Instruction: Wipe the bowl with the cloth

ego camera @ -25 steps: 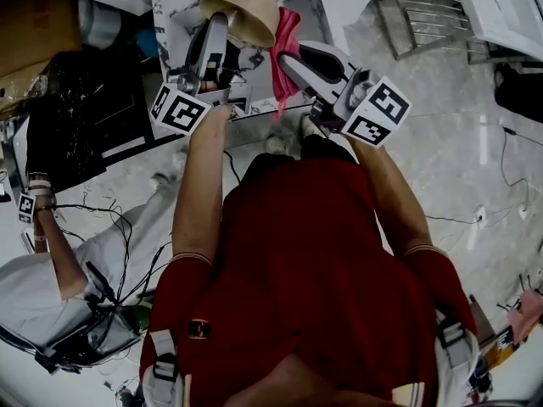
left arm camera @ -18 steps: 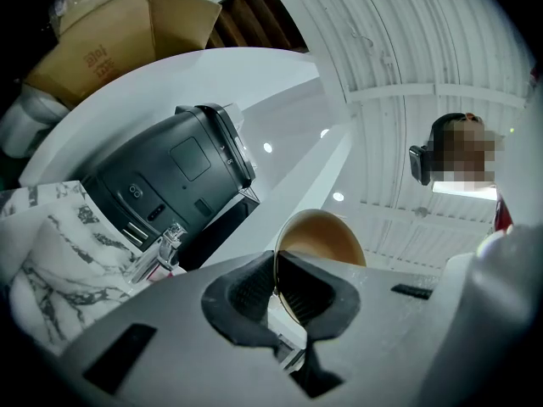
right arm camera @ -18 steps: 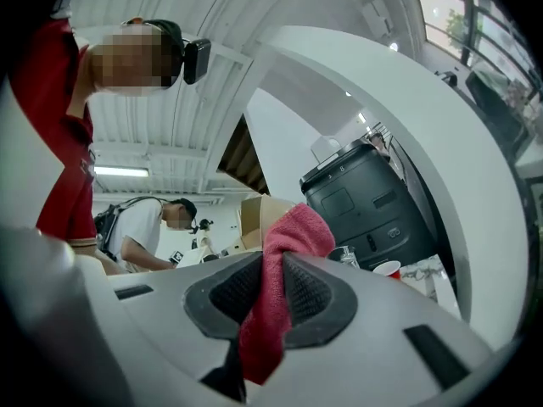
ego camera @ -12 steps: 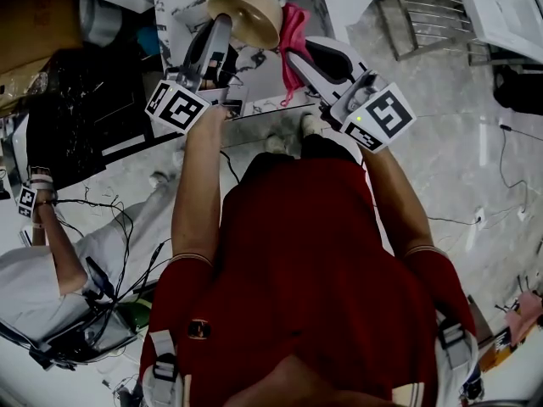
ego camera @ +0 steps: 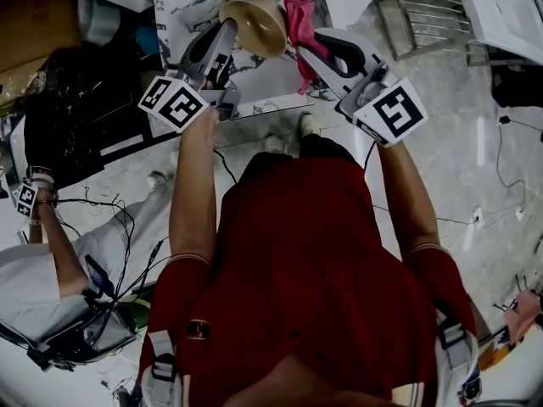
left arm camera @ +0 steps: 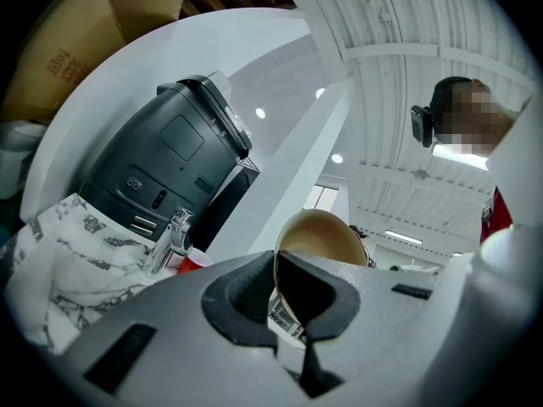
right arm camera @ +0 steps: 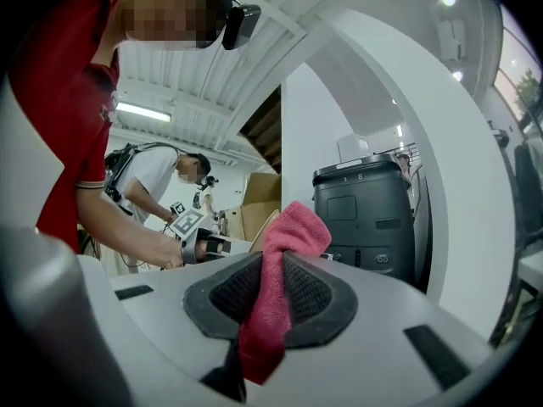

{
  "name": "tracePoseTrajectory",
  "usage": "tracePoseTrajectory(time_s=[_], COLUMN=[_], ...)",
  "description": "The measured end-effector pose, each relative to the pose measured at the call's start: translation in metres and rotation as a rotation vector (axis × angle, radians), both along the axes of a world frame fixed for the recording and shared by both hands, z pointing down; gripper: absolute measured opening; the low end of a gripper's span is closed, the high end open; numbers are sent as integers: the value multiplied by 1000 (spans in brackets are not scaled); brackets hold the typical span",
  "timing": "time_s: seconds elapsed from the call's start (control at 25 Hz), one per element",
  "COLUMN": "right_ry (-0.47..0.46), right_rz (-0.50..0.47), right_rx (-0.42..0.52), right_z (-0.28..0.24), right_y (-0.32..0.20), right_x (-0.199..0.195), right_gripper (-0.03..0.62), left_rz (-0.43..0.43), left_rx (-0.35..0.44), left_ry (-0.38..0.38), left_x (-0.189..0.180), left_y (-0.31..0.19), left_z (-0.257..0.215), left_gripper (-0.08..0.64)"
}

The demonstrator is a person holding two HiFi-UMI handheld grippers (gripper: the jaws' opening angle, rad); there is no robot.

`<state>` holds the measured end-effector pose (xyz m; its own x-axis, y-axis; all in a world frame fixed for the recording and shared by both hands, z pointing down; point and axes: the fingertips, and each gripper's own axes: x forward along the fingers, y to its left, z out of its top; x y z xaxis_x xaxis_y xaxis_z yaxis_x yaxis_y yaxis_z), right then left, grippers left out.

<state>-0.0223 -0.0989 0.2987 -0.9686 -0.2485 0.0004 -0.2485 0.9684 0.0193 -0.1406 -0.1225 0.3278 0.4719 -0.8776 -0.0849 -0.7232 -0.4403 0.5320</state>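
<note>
My left gripper (ego camera: 227, 29) is shut on the rim of a tan bowl (ego camera: 254, 24), held above a marble-patterned counter (ego camera: 182, 7). In the left gripper view the bowl (left arm camera: 327, 231) stands on edge between the jaws, its rim pinched between the pads. My right gripper (ego camera: 305, 47) is shut on a pink cloth (ego camera: 299, 19), which bunches up just to the right of the bowl in the head view. In the right gripper view the cloth (right arm camera: 276, 291) pokes out past the jaws and hangs down between them.
A dark grey machine (left arm camera: 165, 164) and a chrome tap (left arm camera: 174, 236) stand at the back of the counter. A second person in white (ego camera: 38, 278) stands at the left among cables. A metal rack (ego camera: 424, 11) is on the floor to the right.
The bowl has tipped and shifted a little right, turning its opening toward the cloth. The right gripper has rolled and lifted the cloth higher beside the bowl.
</note>
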Motion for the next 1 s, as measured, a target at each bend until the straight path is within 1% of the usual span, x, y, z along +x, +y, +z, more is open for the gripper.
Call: tracePoseTrajectory(time_s=[0.12,0.24,0.44,0.76,0.88,1.0], right_ry=[48,107,182,251,275,288], right_rz=[-28,-77,-173,-311,-369,-426], right_rx=[41,86,121,139,153,165], right_z=[-1,1,2,-1,-2,-7], right_y=[1,2,3,6,8,13], right_x=[-2,-5,-7,-9,-10,-12], right_gripper=[67,67,67,67,67,67], left_rz=[28,58,113,232,283,354], left_rx=[-13,-18,-11,17,37,71], left_ry=[-75,-149,-224,-317,-333,-339], left_x=[1,2,7,22,26,33], left_y=[1,3,8,19,23,29], left_z=[4,7,8,9,8,4], left_gripper=[20,20,20,20,20,20])
